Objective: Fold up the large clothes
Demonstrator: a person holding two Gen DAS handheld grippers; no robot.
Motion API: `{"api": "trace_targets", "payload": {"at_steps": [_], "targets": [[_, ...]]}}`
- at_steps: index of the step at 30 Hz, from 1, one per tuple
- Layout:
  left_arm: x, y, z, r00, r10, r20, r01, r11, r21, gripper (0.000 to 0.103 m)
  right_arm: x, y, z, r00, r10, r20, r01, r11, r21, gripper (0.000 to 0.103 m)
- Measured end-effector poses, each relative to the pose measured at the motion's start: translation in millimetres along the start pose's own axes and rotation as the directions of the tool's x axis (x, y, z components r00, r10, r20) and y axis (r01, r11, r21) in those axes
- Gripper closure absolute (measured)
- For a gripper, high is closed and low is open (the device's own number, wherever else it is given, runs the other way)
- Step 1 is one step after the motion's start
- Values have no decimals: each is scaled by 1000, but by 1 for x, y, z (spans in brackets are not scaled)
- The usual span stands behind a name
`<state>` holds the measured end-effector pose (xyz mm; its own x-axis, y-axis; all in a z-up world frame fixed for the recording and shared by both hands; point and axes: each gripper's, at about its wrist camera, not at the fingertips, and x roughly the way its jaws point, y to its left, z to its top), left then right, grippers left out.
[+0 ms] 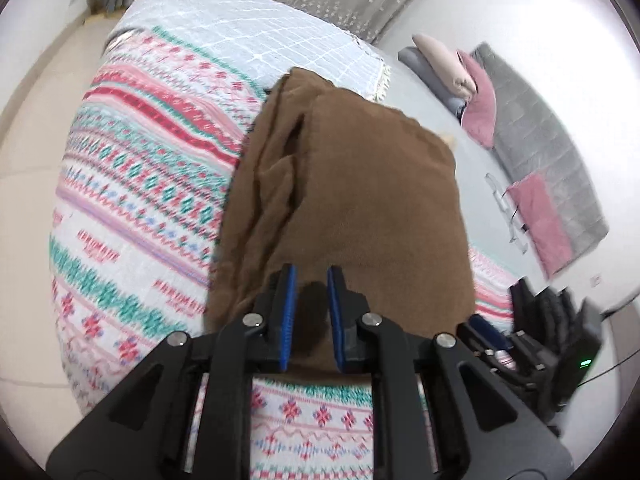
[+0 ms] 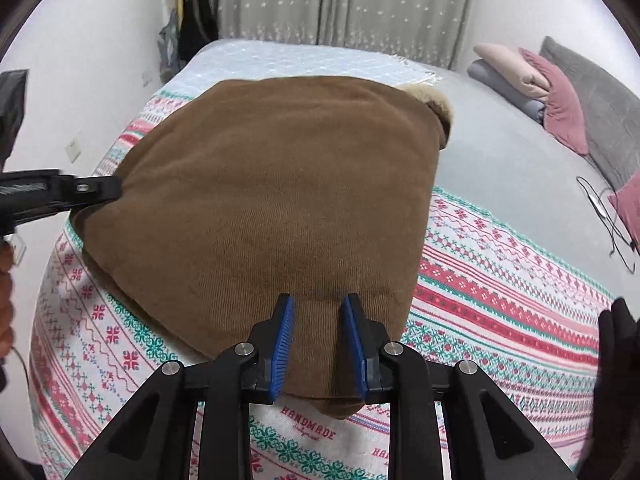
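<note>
We saw the brown garment [image 2: 272, 200] lying folded on a patterned blanket [image 2: 500, 280] spread over the bed, its top a smooth, ribbed panel. A pale fleecy edge [image 2: 432, 100] stuck out at its far right corner. Beyond it lay a light quilted cover [image 2: 300, 60], then the grey star-printed curtain [image 2: 340, 0]. To the right, on the grey sheet [image 2: 500, 152], sat a stack of folded pillows [image 2: 516, 76], a pink cushion [image 2: 564, 108] and a dark cable [image 2: 612, 224], all well apart from the garment.

The garment's left side ran close to the blanket's left edge, where the bed fell away to the pale floor [image 1: 24, 152]; on the right there was open blanket and sheet. From the left wrist view its long axis ran away from us toward the curtain, with loose folds bunched along its left side [image 1: 272, 184].

The left gripper [image 1: 312, 280] hung over the near end of the garment, its blue pads [image 1: 290, 304] close together with brown cloth showing in the narrow gap; we could not tell whether they pinched it. From the right wrist view it reached the garment's left corner. The right gripper [image 2: 318, 304] stood over the near edge, its fingers [image 2: 354, 336] slightly apart, and whether they gripped the cloth we could not tell.
</note>
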<state>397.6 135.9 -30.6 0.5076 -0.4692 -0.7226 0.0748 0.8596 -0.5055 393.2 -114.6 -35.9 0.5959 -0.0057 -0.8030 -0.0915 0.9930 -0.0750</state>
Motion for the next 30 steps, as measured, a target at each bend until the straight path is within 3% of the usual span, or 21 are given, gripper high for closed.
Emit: {"api": "trace_targets", "payload": {"at_steps": [2, 4, 5, 11, 14, 18, 30], "targets": [[-5, 15, -1, 1000, -22, -5, 22, 998, -57, 78, -3, 8, -2, 999, -39, 16, 39, 999, -1, 78], [-4, 29, -3, 1000, -10, -24, 7, 994, -110, 43, -5, 14, -3, 997, -69, 25, 69, 998, -6, 77], [-3, 35, -5, 999, -11, -32, 6, 992, -130, 38, -5, 17, -4, 996, -81, 31, 82, 997, -7, 77], [6, 33, -15, 988, -123, -89, 103, 975, -196, 32, -4, 8, -2, 999, -37, 24, 36, 999, 21, 77], [19, 27, -23, 989, -68, -130, 43, 981, -189, 22, -4, 6, -2, 999, -24, 27, 23, 999, 26, 77], [27, 29, -28, 986, -69, -149, 32, 970, -241, 20, -5, 8, -4, 999, -26, 39, 25, 999, 30, 77], [51, 2, -22, 998, 17, -66, -31, 974, -224, 17, -8, 7, -9, 997, -15, 74, 11, 999, 47, 77]]}}
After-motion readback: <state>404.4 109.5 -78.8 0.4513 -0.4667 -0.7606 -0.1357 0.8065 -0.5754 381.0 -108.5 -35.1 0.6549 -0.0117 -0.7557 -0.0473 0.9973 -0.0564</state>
